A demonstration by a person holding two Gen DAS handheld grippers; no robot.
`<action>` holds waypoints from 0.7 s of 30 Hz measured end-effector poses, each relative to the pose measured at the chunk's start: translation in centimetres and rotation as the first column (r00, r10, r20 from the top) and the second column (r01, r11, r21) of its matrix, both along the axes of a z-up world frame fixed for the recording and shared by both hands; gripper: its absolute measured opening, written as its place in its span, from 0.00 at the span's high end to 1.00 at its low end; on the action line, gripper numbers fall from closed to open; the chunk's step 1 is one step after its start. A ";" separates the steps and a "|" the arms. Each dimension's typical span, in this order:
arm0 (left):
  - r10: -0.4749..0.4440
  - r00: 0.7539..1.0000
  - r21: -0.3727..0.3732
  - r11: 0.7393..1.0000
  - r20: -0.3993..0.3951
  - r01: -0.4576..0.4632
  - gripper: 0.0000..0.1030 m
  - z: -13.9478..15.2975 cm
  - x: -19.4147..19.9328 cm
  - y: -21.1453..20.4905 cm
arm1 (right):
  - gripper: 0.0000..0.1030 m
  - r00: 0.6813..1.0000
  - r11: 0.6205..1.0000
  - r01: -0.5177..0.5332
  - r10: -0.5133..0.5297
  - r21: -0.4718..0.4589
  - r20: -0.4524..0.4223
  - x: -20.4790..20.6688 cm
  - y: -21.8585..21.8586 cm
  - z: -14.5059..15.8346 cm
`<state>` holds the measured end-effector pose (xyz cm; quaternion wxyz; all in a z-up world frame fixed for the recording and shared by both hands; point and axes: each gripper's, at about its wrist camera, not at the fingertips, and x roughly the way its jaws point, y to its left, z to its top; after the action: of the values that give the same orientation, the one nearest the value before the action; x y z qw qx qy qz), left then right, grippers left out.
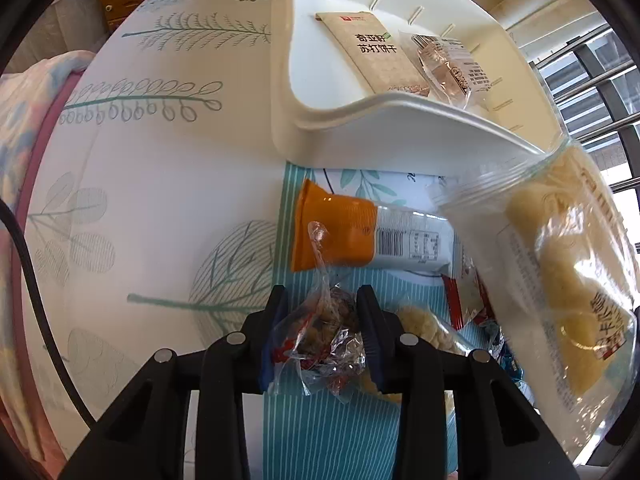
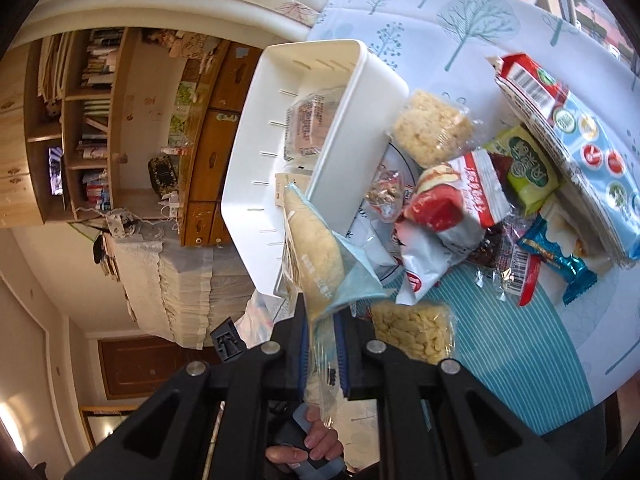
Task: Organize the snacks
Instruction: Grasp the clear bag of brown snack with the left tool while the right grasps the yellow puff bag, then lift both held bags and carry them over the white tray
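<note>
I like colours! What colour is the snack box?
White: the box shows best in the right wrist view.

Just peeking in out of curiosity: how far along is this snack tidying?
Early on. Done: a brown paper cracker packet and a clear-wrapped pastry lie in the white plastic bin. In hand: the left claw pinches a small clear nut-candy wrapper; the right claw holds a clear bag of yellow puffed snacks. Left: many packets on the tablecloth.

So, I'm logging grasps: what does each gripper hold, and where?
Left gripper: small crinkled clear snack packet, pinched across its middle. Right gripper: clear bag of pale yellow puffs, by its lower end.
</note>
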<state>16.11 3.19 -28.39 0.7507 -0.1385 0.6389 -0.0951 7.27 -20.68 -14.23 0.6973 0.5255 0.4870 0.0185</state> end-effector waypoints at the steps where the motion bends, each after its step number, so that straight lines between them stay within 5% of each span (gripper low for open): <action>1: 0.005 1.000 0.001 1.000 0.002 -0.005 0.69 0.2 -0.4 0.3 | 0.89 1.000 1.000 -0.010 0.010 -0.004 0.010 0.0 0.0 0.3; 10: 0.064 0.997 0.016 0.998 0.054 -0.065 0.71 3.3 -3.4 1.0 | 0.89 0.989 0.993 -0.114 0.115 -0.021 0.088 -0.1 -0.1 2.6; 21: 0.151 0.968 0.017 0.987 0.199 -0.158 0.71 12.5 -7.2 0.6 | 0.89 0.931 0.958 -0.280 0.287 -0.063 0.225 0.3 -1.1 7.1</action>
<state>8.93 3.74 -15.89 0.8177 -0.1654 0.5500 -0.0392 7.60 -21.81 -7.18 0.7471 0.4337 0.4733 0.1726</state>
